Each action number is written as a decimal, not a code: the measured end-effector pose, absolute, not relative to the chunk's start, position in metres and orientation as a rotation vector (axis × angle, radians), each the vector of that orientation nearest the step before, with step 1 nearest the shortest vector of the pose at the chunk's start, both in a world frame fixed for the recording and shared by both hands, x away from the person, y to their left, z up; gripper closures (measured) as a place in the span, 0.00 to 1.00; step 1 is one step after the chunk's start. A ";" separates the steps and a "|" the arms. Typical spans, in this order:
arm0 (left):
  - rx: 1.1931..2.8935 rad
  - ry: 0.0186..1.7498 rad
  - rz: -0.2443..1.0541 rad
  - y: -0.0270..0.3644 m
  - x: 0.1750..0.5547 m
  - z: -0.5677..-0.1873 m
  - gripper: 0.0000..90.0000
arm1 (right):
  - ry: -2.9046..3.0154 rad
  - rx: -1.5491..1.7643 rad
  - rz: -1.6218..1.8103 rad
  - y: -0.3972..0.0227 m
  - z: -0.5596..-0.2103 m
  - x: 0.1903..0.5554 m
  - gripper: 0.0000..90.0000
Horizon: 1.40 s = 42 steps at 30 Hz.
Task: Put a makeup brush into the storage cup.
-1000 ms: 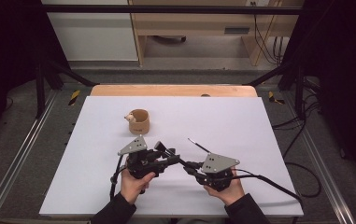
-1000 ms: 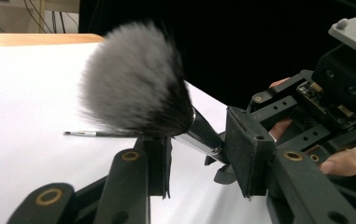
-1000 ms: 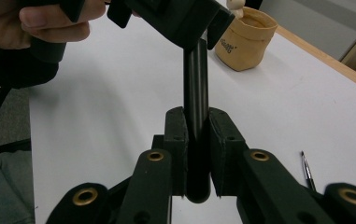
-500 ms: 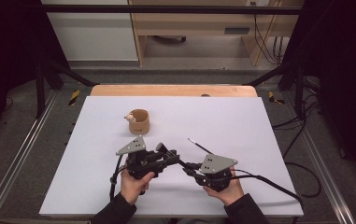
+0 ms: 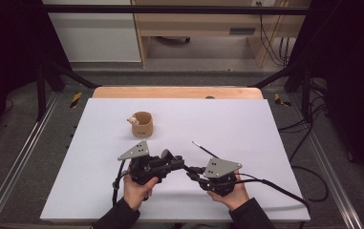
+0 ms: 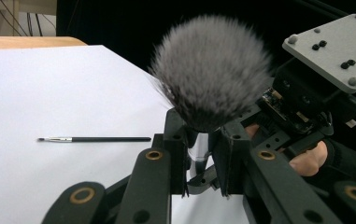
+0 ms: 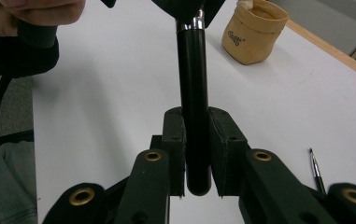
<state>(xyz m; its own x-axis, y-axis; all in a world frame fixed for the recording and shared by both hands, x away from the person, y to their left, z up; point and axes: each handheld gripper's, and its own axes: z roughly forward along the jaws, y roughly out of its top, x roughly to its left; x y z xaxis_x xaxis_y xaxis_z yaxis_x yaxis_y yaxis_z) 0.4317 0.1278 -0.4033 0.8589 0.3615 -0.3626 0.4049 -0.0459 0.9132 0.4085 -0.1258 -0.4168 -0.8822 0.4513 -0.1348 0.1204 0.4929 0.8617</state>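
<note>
- Two grippers meet over the near middle of the white table [image 5: 246, 119], and one big makeup brush [image 6: 211, 70] spans the gap between them.
- In the left gripper view, the left gripper [image 6: 199, 154] has its jaws on either side of the brush's shiny metal collar, just under the fluffy grey head. The jaws have just been closing, and the pads now appear to press on the collar.
- The bristle head sits right above the left jaw tips, round and full, pointing up and away from that camera.
- In the right gripper view, the right gripper [image 7: 196, 154] is clamped on the brush's black handle [image 7: 192, 93]. The handle runs straight up between the two pads, with its rounded end poking out just below them.
- From the high view, the left gripper [image 5: 172, 164] and the right gripper [image 5: 194, 174] point at each other, tips near together, with the brush lying roughly level between them, just above the table.
- Each gripper is held by one hand; the left hand [image 5: 139, 188] and the right hand [image 5: 230, 193] come in from the near edge.
- A thin small brush [image 6: 94, 139] lies flat on the table, apart from both grippers, just beyond the right one in the high view.
- A little tan pouch [image 5: 142, 124] stands upright farther back on the table, well apart from the grippers.
</note>
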 end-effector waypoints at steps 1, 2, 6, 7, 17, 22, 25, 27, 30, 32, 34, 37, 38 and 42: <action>1.651 0.603 -0.037 0.128 0.431 -0.403 0.85 | 2.399 0.481 1.346 -0.126 -0.417 0.408 0.86; 1.650 0.601 -0.035 0.128 0.431 -0.403 0.85 | 2.398 0.483 1.349 -0.126 -0.417 0.408 0.85; 1.658 0.606 -0.006 0.131 0.430 -0.400 0.85 | 2.396 0.496 1.358 -0.127 -0.416 0.408 0.78; 1.660 0.609 0.002 0.132 0.431 -0.399 0.85 | 2.391 0.498 1.364 -0.127 -0.415 0.408 0.76; 1.688 0.639 0.072 0.145 0.433 -0.395 0.85 | 2.345 0.609 1.415 -0.138 -0.409 0.410 0.57; 1.695 0.657 0.097 0.153 0.434 -0.393 0.85 | 2.325 0.700 1.410 -0.146 -0.409 0.413 0.48; 1.698 0.668 0.114 0.158 0.435 -0.392 0.85 | 2.319 0.750 1.411 -0.150 -0.409 0.414 0.43; 1.705 0.676 0.131 0.162 0.435 -0.391 0.85 | 2.315 0.770 1.397 -0.152 -0.410 0.415 0.39; 1.709 0.686 0.143 0.166 0.435 -0.389 0.85 | 2.299 0.813 1.392 -0.156 -0.412 0.417 0.36; 1.716 0.699 0.154 0.168 0.435 -0.389 0.85 | 2.287 0.842 1.389 -0.160 -0.413 0.418 0.33; 1.717 0.709 0.154 0.171 0.436 -0.389 0.85 | 2.275 0.870 1.383 -0.163 -0.414 0.418 0.32; 1.729 0.722 0.170 0.173 0.437 -0.388 0.85 | 2.260 0.906 1.378 -0.168 -0.414 0.419 0.29; 1.731 0.724 0.173 0.174 0.437 -0.388 0.85 | 2.255 0.916 1.376 -0.169 -0.414 0.420 0.28; 1.732 0.735 0.190 0.179 0.438 -0.386 0.85 | 2.232 0.953 1.362 -0.176 -0.415 0.421 0.24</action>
<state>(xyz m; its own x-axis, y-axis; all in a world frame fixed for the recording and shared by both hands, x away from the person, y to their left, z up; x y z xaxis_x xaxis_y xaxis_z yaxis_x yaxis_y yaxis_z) 0.4380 0.1788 -0.3857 0.7879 0.5637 -0.2480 0.3730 -0.1163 0.9205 0.4211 -0.1756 -0.4147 -0.7093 0.7036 0.0434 0.3602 0.3088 0.8803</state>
